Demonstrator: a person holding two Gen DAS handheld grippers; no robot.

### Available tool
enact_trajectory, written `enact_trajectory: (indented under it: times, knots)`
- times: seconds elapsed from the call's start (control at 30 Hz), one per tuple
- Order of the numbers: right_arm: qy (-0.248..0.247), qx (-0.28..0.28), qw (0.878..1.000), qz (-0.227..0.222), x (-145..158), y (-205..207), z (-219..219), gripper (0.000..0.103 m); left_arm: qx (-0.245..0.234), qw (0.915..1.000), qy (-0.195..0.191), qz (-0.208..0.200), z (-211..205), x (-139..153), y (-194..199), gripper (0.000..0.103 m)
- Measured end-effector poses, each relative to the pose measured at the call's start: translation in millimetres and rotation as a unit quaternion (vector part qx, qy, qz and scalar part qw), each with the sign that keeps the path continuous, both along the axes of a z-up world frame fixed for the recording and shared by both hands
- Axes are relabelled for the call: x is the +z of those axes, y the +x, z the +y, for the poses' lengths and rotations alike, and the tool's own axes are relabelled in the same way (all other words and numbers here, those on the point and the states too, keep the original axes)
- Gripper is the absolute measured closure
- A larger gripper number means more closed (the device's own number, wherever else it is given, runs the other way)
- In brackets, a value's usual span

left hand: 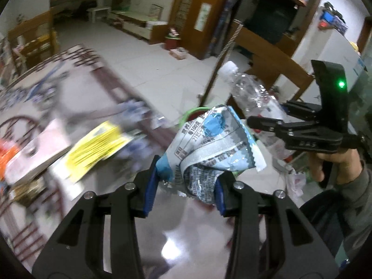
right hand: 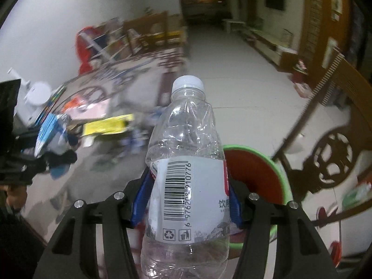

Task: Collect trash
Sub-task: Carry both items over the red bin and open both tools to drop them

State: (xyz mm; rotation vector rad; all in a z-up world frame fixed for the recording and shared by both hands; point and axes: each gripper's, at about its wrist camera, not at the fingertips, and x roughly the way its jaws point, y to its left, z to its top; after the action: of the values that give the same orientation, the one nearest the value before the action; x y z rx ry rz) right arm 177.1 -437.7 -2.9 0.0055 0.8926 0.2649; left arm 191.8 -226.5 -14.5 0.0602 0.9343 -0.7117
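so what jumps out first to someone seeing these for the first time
Each tool is clamped on a piece of trash: the left tool grips a crumpled blue and white wrapper, and the right tool grips a clear plastic bottle with a white cap. Just right of the bottle is a green-rimmed bin.

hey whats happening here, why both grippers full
A person is collecting trash with a handheld gripper in each hand. The left gripper is clamped on a crumpled blue and white snack wrapper. The right gripper grips a clear plastic bottle with its cap on. Both are held above the table, near a green-rimmed bin; nothing has been dropped in yet.
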Motion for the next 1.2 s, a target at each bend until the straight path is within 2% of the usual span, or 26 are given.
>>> enact_trajectory:
  times: [0.13, 0.3, 0.5, 0.77, 1.0, 1.13, 1.2]
  knots:
    - [0.001, -0.042, 0.999, 0.001, -5.1, 3.0, -33.9, 0.048, -0.027, 0.9995, -0.008, 0.013, -39.7, -3.8, 13.2, 0.064]
    - [0.007, -0.073, 0.997, 0.011, -16.6, 2.9, -58.0, 0.048, -0.046, 0.9978, -0.029, 0.038, -82.8, -9.2, 29.2, 0.064]
    - [0.016, -0.103, 0.995, 0.007, -20.5, 3.1, -75.8, 0.048, -0.054, 0.9961, -0.033, 0.061, -117.5, -25.3, 50.8, 0.064]
    - [0.048, -0.145, 0.988, -0.003, -19.5, 20.4, -100.9, 0.048, -0.071, 0.9947, -0.012, 0.073, -133.0, -54.2, 56.0, 0.064]
    - [0.051, -0.129, 0.99, -0.004, -17.2, 35.0, -86.0, 0.048, -0.078, 0.9944, 0.001, 0.072, -139.8, -67.8, 59.3, 0.063]
    - [0.053, -0.136, 0.989, -0.01, -14.5, 38.0, -85.4, 0.048, -0.082, 0.9941, 0.007, 0.07, -143.5, -72.6, 57.6, 0.06]
    - [0.054, -0.139, 0.989, -0.01, -14.3, 39.0, -86.8, 0.048, -0.086, 0.9935, 0.005, 0.074, -143.2, -74.8, 55.7, 0.055]
